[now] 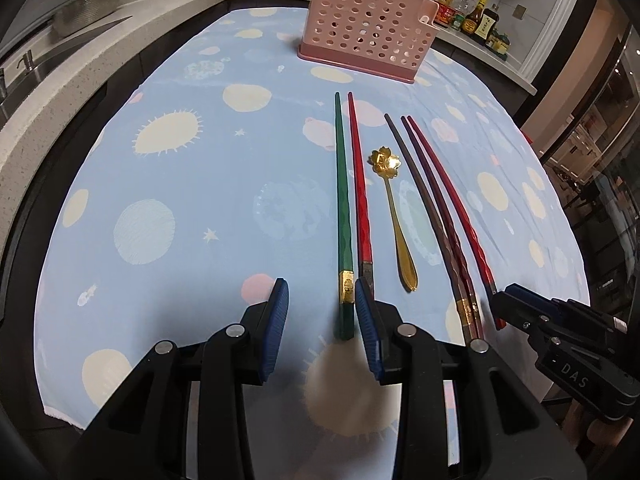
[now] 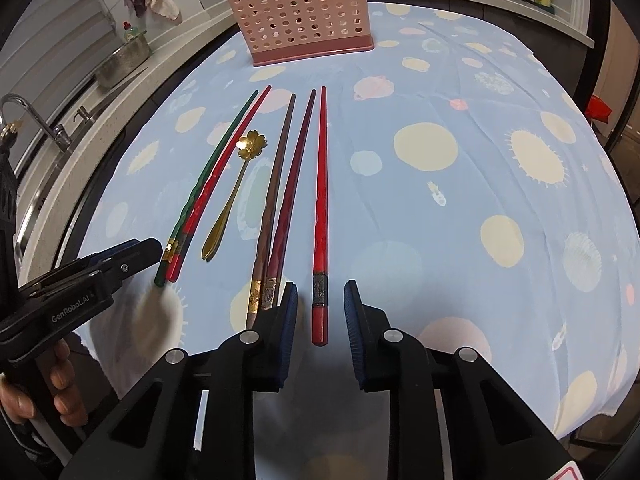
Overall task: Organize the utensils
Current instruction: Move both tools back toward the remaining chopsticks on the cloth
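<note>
Chopsticks (image 2: 320, 216) flat, tips toward holder (image 2: 298, 16)

surface: blue planet-print tablecloth (image 1: 168, 168) | on it: pink holder (image 1: 360, 28); five chopsticks (image 2: 320, 200); gold spoon (image 1: 394, 204)

A light-blue tablecloth (image 2: 460, 200) dotted with cream suns lies under me. Far left I see a perforated steel colander (image 1: 86, 10) by the chrome faucet (image 2: 38, 118); far right, dark sauce bottles (image 1: 478, 18) line the white counter (image 1: 472, 46).

"genrobot.ai" on left tongs (image 2: 132, 256), perhaps "das" on right tongs (image 1: 500, 304)
</note>
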